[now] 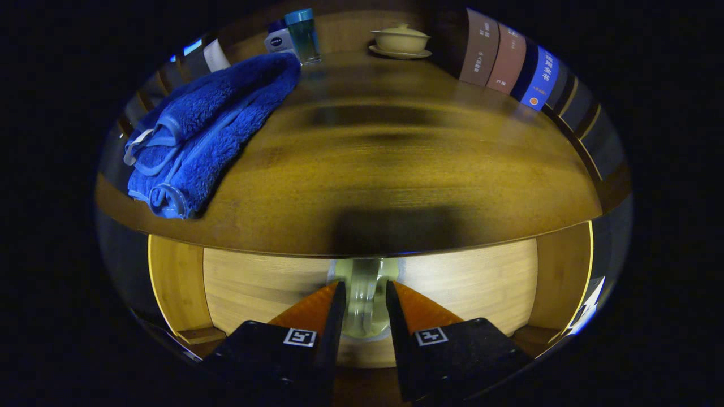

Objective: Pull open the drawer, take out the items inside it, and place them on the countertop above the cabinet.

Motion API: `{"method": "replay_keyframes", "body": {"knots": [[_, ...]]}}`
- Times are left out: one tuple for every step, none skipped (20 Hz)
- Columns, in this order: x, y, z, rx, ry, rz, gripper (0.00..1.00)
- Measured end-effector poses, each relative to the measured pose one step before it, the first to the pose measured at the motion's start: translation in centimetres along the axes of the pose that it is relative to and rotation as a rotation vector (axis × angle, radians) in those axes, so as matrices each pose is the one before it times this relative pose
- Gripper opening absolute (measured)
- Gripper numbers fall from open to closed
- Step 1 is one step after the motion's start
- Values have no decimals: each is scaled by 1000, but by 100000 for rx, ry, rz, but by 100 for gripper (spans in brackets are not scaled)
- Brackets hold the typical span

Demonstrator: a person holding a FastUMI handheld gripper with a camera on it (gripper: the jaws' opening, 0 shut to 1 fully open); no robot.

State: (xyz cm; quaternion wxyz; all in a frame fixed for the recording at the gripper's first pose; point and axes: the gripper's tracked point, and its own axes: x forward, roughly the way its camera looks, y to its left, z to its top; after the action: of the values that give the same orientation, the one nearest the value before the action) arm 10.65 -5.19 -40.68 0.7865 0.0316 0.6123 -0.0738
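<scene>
My gripper (365,299) is low in front of the cabinet, under the front edge of the wooden countertop (396,169). Between its fingers stands a pale, translucent, cup-like item (365,282), and both fingers press on its sides. Behind the item is a light wooden drawer panel (481,282); I cannot tell whether it is the drawer's floor or its front. A folded blue towel (209,130) lies on the countertop's left part.
At the back of the countertop stand a teal bottle (302,35), a white tube (278,40) and a lidded bowl on a saucer (400,40). A row of books (509,59) lines the back right. Cabinet side posts (175,282) flank the drawer panel.
</scene>
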Motion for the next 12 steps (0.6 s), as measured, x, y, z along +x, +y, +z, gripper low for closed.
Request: {"method": "replay_keyframes", "body": {"knots": [[-1235,132,382,151,-792,578,36],[-270,199,92,-948,-265,502,23],[113,14,-110,-176,-123,160,23],[-78,12,2,252,-382,314,23],[-237,32,-103,378,-485,598,23],[-350,143,-213,384,-483,1070,23],[-396,39,-251,833,-799,837,23],[-627,128,-295,308,-952,1396,23],[-767,-174,-442,-302,-1155,305,23],[-896,-29,-277,-230,-2289,444,23],[-990,-117,-239,-124,-2379,141,23],[-1290,-20,-421,450,-2491,425,23]]}}
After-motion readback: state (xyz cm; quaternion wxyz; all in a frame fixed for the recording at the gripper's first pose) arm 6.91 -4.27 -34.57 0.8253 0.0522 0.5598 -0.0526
